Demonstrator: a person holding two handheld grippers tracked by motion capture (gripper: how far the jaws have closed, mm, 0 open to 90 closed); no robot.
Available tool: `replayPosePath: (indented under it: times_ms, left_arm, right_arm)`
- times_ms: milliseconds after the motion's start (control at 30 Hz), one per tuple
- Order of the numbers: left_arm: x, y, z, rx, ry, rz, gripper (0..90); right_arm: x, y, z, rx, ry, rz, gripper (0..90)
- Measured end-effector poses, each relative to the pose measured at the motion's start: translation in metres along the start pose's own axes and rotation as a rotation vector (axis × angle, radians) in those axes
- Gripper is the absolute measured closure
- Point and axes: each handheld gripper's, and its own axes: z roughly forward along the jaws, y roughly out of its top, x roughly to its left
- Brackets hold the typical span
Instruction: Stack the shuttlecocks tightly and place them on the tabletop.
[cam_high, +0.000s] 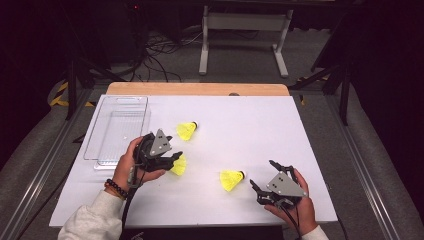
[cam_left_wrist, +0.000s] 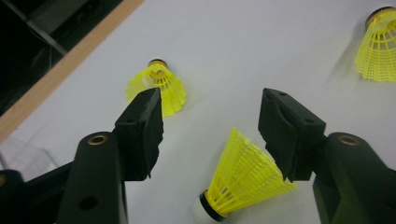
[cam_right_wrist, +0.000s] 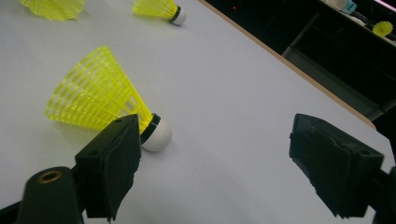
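Shuttlecocks are lying in three spots on the white worktop (cam_high: 260, 130). Your left gripper (cam_left_wrist: 212, 135) is hovering with its fingers spread around the nearest yellow shuttlecock (cam_left_wrist: 243, 179) — that one is lying on its side, cork toward you, skirt between the fingers without touching them. Your right gripper (cam_right_wrist: 212, 168) is holding its fingers wide apart too, with a second shuttlecock (cam_right_wrist: 100, 105) lying just beside the left finger. A third shuttlecock (cam_high: 187, 130) is resting near the clear tray (cam_high: 117, 127).
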Motion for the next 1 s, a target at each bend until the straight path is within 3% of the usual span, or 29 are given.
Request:
replayPosePath:
  times_ms: [133, 233, 400, 1000]
  left_arm:
    - [0.002, -0.006, -0.013, -0.066, 0.01, -0.004, 36.4]
    - [0.003, -0.009, -0.02, -0.091, 0.025, -0.003, 34.3]
    - [0.002, -0.018, -0.032, -0.135, 0.014, 0.01, 30.2]
    - [-0.008, -0.047, -0.059, -0.217, 0.035, 0.061, 19.6]
  right_arm:
    - [-0.001, 0.0, -0.001, -0.006, -0.005, 0.004, 17.7]
    - [-0.001, 0.0, -0.001, -0.009, -0.009, 0.007, 17.6]
    - [-0.002, 0.001, -0.002, -0.014, -0.011, 0.016, 16.9]
    - [0.002, 0.003, -0.002, -0.023, -0.004, 0.03, 15.0]
